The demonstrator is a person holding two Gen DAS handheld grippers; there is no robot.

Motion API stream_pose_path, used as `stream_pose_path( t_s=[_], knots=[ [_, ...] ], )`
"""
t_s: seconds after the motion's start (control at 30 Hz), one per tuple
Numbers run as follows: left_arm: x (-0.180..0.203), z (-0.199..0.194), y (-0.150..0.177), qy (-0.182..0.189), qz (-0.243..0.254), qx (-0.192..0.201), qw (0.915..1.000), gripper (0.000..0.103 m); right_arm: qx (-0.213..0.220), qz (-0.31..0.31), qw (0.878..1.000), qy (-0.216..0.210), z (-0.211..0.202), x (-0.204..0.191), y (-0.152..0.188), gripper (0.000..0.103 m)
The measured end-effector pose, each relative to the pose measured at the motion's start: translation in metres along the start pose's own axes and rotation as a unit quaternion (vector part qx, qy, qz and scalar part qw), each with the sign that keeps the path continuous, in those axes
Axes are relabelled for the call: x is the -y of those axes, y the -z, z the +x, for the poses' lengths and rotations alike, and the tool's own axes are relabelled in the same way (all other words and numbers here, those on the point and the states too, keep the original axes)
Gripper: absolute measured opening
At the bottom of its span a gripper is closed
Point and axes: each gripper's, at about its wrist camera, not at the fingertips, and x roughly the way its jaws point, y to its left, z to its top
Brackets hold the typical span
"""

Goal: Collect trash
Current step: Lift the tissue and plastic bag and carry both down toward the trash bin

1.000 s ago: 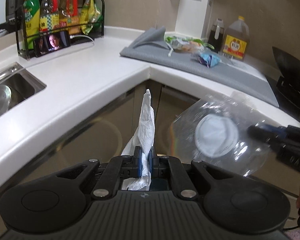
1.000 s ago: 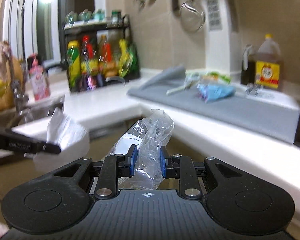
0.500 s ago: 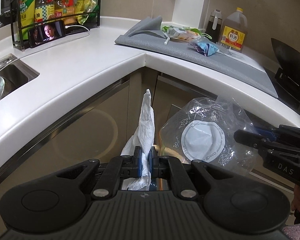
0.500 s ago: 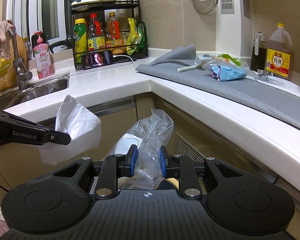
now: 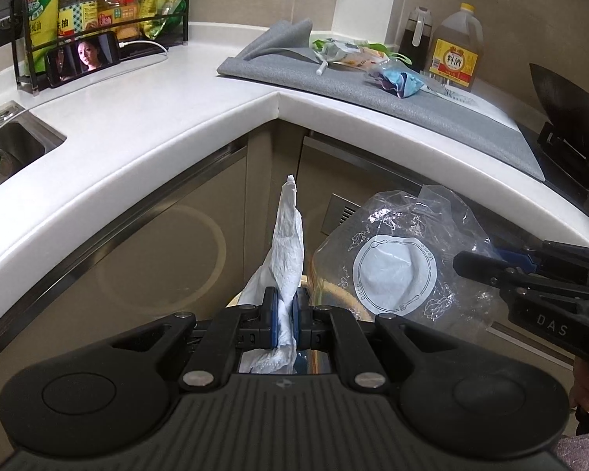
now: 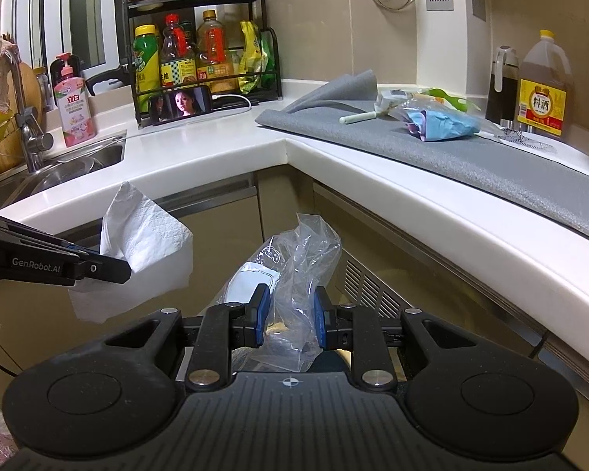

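Note:
My left gripper (image 5: 284, 316) is shut on a white paper tissue (image 5: 288, 243) that stands up between its blue pads; the right wrist view shows the same tissue (image 6: 141, 243) hanging at the left gripper's tip (image 6: 98, 269). My right gripper (image 6: 290, 316) is shut on a crumpled clear plastic bag (image 6: 298, 259) with a white printed disc. In the left wrist view that bag (image 5: 400, 263) hangs at the right gripper's fingers (image 5: 491, 269). Both are held in front of the cabinet doors, below the counter edge. More trash lies on the grey mat (image 6: 471, 157): a blue wrapper (image 6: 439, 121) and a green-white packet (image 6: 420, 100).
A white corner counter (image 5: 157, 117) wraps around, with a sink (image 6: 78, 161) and tap at the left. A black rack of bottles (image 6: 200, 59), a phone (image 6: 180, 104) playing video, and cooking oil bottles (image 6: 542, 90) stand at the back. A black wok (image 5: 569, 106) is at far right.
Both views have dropped a little, and the counter sits higher in frame. The bag was blurred and swinging a second ago and now hangs still; both grips are unchanged.

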Motion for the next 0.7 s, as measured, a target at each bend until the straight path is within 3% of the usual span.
stream_pose_path(
  t_s=[0.7],
  knots=[
    [-0.005,0.039,0.002,0.007,-0.014,-0.063,0.9979,0.007,-0.040,-0.008,0.999,0.010,0.028,0.003,0.011,0.026]
  ],
)
